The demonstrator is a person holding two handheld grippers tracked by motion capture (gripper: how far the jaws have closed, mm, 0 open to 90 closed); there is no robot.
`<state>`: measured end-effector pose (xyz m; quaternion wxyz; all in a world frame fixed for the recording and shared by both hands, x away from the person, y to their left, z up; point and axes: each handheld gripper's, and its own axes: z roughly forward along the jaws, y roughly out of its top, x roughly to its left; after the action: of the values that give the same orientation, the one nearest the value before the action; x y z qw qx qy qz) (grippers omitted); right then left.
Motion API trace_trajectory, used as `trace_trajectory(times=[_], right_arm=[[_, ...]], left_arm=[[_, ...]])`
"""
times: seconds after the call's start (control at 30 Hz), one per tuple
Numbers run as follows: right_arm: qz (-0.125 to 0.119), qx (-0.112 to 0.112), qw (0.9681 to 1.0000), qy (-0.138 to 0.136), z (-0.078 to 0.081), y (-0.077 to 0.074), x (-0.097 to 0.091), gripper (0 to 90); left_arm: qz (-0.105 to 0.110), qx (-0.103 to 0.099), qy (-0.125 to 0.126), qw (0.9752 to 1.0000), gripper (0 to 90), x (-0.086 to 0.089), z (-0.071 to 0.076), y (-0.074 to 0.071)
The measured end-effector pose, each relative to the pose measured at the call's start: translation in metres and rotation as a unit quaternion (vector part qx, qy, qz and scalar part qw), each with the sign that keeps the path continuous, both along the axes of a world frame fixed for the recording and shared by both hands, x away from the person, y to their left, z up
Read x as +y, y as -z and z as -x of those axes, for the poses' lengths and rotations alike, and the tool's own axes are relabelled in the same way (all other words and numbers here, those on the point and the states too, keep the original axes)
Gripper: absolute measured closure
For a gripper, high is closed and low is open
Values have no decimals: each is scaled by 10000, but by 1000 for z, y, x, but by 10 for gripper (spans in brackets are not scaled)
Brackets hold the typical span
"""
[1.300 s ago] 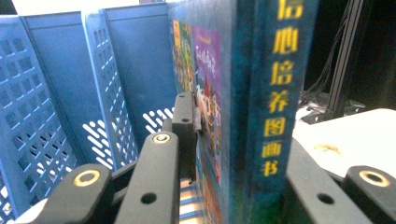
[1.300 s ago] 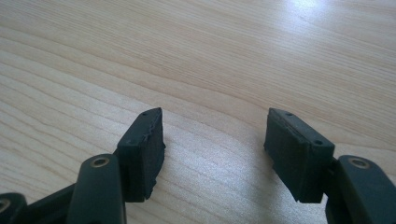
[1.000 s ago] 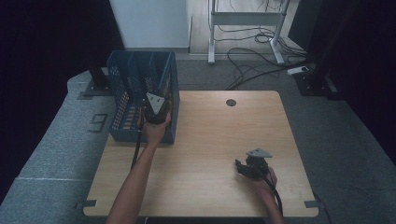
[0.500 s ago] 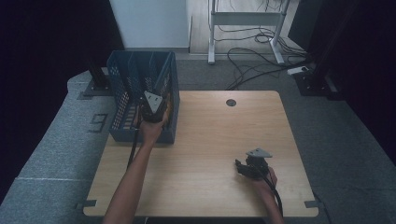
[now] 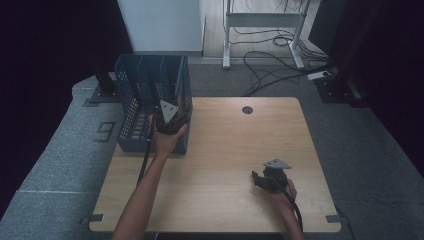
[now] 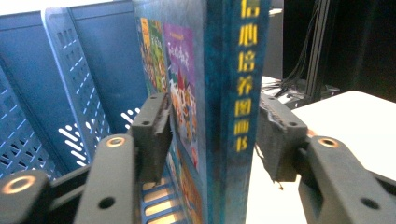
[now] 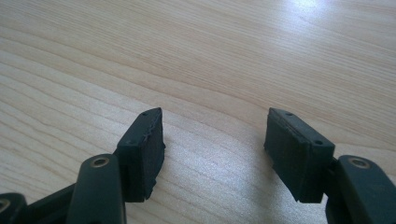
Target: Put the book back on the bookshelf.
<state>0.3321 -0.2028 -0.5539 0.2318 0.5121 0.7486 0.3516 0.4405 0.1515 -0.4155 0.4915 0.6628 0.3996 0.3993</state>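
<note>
While upright, book (image 6: 233, 93) in blue rack (image 6: 93, 70)

Book (image 6: 224, 93) cut off top and bottom, spine lettering blurred, blue rack's (image 6: 70, 70) floor mostly hidden

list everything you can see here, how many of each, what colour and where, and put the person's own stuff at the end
book: one, dark teal spine with yellow characters and a colourful cover, standing upright in the file rack's rightmost slot
file rack: one, blue perforated plastic with several slots, on the table's far left corner
table: one, light wood, with a round dark grommet near its far edge
cables: several, dark, on the floor beyond the table
metal frame legs: one set, pale grey, beyond the table
left gripper: one, black, at the rack; jaws just opened, the book between them, pads clear of it
right gripper: one, black, low over the table's near right, jaws open and empty
</note>
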Motion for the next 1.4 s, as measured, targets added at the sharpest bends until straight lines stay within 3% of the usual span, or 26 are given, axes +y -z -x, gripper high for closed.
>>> trace_trajectory(times=[0.23,0.63,1.1,1.4], right_arm=[[-3,-3,10000,1,0,0,0,366],[-1,6,10000,-14,0,0,0,365],[-6,0,10000,5,-1,0,0,363],[-5,-2,10000,-6,-1,0,0,363]], left_arm=[[134,221,221,9994,376,6,2,-3],[202,512,357,9978,290,17,15,0],[229,762,472,9957,255,31,45,13],[293,1113,665,9911,258,43,67,21]])
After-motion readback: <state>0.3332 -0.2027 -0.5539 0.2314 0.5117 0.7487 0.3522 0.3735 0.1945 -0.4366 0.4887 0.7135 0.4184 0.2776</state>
